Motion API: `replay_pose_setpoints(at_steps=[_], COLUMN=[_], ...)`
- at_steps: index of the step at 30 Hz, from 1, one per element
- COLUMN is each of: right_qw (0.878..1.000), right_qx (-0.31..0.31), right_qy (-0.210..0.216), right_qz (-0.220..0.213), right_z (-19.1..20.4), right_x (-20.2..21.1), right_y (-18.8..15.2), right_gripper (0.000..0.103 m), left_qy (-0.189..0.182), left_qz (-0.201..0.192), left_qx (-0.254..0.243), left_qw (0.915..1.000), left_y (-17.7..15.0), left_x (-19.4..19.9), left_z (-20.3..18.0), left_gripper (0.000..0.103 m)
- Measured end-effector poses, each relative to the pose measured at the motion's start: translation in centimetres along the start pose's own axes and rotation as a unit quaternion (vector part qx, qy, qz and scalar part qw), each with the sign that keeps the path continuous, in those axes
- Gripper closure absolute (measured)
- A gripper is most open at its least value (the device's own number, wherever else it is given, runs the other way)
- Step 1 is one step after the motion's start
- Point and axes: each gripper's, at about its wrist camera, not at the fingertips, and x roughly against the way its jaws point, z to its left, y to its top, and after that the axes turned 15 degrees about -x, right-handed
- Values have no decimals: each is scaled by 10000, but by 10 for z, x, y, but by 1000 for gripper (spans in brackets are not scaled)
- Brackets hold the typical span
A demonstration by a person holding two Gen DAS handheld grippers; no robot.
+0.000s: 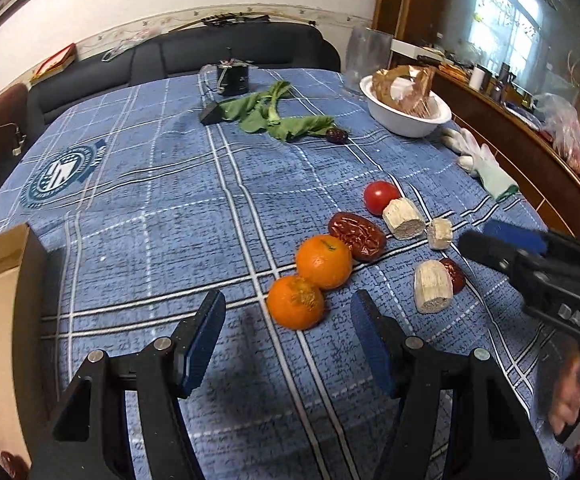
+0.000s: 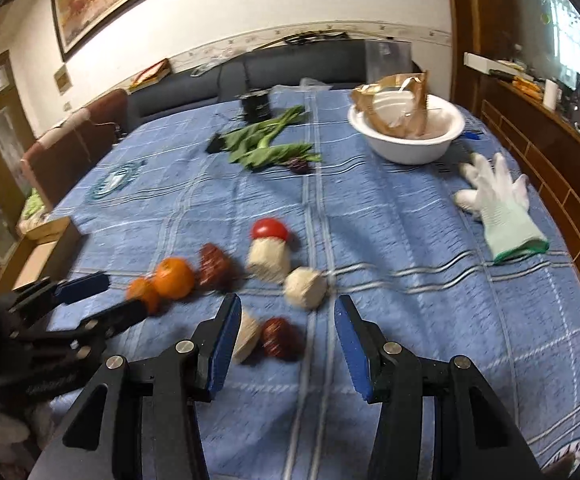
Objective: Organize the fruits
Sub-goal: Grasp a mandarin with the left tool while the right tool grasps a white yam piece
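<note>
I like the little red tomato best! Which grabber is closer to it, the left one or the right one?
Probably the right. The right gripper hangs open just short of the tomato, past a sugarcane piece. The left gripper is open near the front orange, farther along the row.

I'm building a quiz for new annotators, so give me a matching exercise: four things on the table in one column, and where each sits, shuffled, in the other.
Things:
1. tomato
2. white glove
3. leafy greens
4. white bowl

Places:
A. holds a crumpled brown bag
B. touching a pale cut chunk
C. far side, beside a small black block
D. near the table's right edge, alone

Pairs: 1-B, 2-D, 3-C, 4-A
</note>
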Motion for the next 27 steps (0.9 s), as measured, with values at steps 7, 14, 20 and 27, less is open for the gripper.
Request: replay_pose_setpoints(at_steps=[7,14,20,27], right_qw=[9996,9994,9992,9983], right_qx=[-38,-70,-244,-525], right_qy=[-205,-193,-73,137], right_qz=[180,273,299,197], right_z=[-3,-4,-8,-11], right_x=[-32,-44,-43,-13], right_y=[10,9,12,15], right_gripper=[51,69,74,73], left_qy=[-66,-64,-15,-41], left_qz=[122,154,214,-103], left_qx=[65,-2,150,420], left_qw=[9999,9999,9997,9991], left_y=[3,2,1,-7], left_x=[-16,-22,-16,26], left_z=[1,-4,-1,5], left_gripper=[39,69,74,74])
